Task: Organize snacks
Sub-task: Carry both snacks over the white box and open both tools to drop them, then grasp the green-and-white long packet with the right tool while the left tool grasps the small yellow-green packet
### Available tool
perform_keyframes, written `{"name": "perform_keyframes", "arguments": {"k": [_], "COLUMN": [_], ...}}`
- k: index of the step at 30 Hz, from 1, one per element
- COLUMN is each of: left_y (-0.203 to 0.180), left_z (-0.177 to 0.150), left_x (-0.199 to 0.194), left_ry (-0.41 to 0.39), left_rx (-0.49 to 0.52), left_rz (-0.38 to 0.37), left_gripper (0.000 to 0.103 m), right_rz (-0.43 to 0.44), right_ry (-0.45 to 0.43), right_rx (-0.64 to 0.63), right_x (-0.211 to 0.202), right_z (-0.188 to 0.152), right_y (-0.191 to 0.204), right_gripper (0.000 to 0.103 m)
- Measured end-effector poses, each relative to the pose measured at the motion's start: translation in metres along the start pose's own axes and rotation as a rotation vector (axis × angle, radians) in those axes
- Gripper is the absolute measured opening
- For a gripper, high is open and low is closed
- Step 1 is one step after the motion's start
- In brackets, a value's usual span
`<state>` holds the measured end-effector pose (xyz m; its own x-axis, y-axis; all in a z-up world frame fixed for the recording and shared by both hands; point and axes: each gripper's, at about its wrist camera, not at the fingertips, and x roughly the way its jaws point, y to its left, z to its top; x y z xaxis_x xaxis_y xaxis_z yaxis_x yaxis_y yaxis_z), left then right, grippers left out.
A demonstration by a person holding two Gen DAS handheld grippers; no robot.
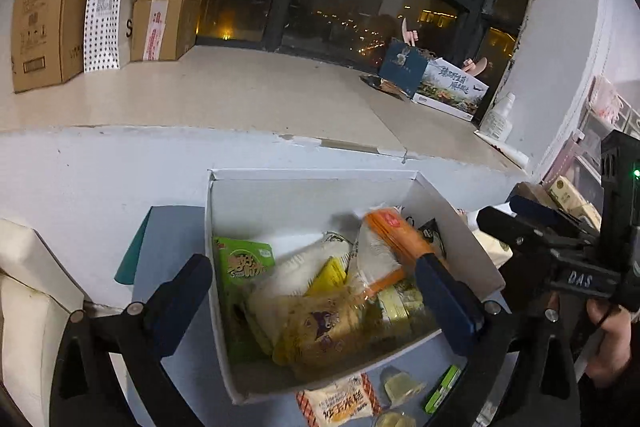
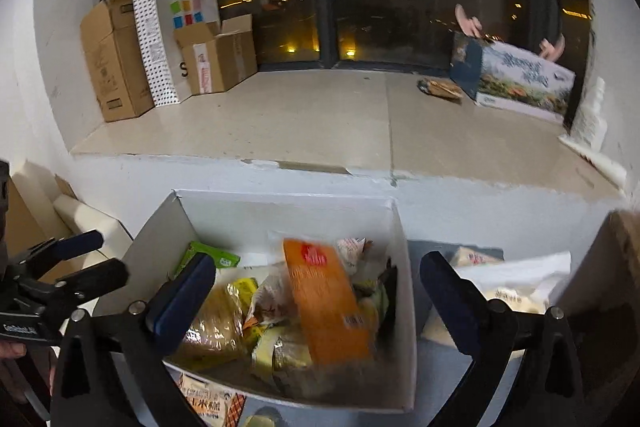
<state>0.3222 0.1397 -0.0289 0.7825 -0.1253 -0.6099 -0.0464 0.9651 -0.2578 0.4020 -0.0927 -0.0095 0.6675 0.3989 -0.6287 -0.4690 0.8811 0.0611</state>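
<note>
A white box (image 1: 304, 187) (image 2: 280, 205) holds several snack packets. An orange packet (image 1: 394, 233) (image 2: 328, 307) lies on top, blurred in the right wrist view. A green packet (image 1: 244, 261) (image 2: 208, 254) sits at the box's left side. My left gripper (image 1: 316, 291) is open and empty above the box. My right gripper (image 2: 320, 291) is open and empty above the box; it also shows at the right of the left wrist view (image 1: 516, 223). A printed cracker packet (image 1: 340, 405) (image 2: 212, 403), jelly cups (image 1: 402, 385) and a green bar (image 1: 442, 389) lie on the table in front of the box.
A wide windowsill (image 1: 240, 95) (image 2: 320, 115) runs behind the box, with cardboard boxes (image 1: 44, 7) (image 2: 116, 59) and a paper bag (image 2: 172, 35) at its left and a printed carton (image 1: 452, 87) (image 2: 524, 83) at its right. White packets (image 2: 516, 291) lie right of the box.
</note>
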Motion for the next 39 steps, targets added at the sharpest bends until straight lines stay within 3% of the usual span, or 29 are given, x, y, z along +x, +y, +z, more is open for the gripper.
{"name": "perform_keyframes", "arguments": {"k": [8,15,20,27,32,39], "left_y": [-0.032,-0.078,-0.111,-0.125,-0.12,-0.114], "left_z": [-0.028,-0.072,-0.134,-0.204,-0.222,-0.226], "left_x": [-0.06,-0.116,-0.139,-0.142,-0.139,-0.141], "left_ry": [-0.047,-0.085,-0.074,0.027,0.064,0.062], "left_rx": [0.125,0.204,0.314,0.303,0.239,0.209], "left_rz": [-0.037,-0.101,-0.106,-0.172,-0.175,-0.164], "left_gripper": [0.103,0.103,0.103,0.103,0.103,0.103], "right_rz": [0.013,0.063,0.096,0.042,0.028,0.024], "right_ry": [-0.05,-0.071,0.028,0.159,0.206,0.307], "right_rx": [0.01,-0.034,-0.009,-0.097,-0.061,-0.076], "right_x": [-0.056,-0.12,-0.142,-0.143,-0.118,-0.038], "right_z": [-0.029,-0.1,-0.173,-0.257,-0.252,-0.215], "right_y": [-0.011,-0.006,-0.007,-0.005,-0.01,0.002], "right_gripper": [0.103,0.103,0.103,0.103,0.103,0.103]}}
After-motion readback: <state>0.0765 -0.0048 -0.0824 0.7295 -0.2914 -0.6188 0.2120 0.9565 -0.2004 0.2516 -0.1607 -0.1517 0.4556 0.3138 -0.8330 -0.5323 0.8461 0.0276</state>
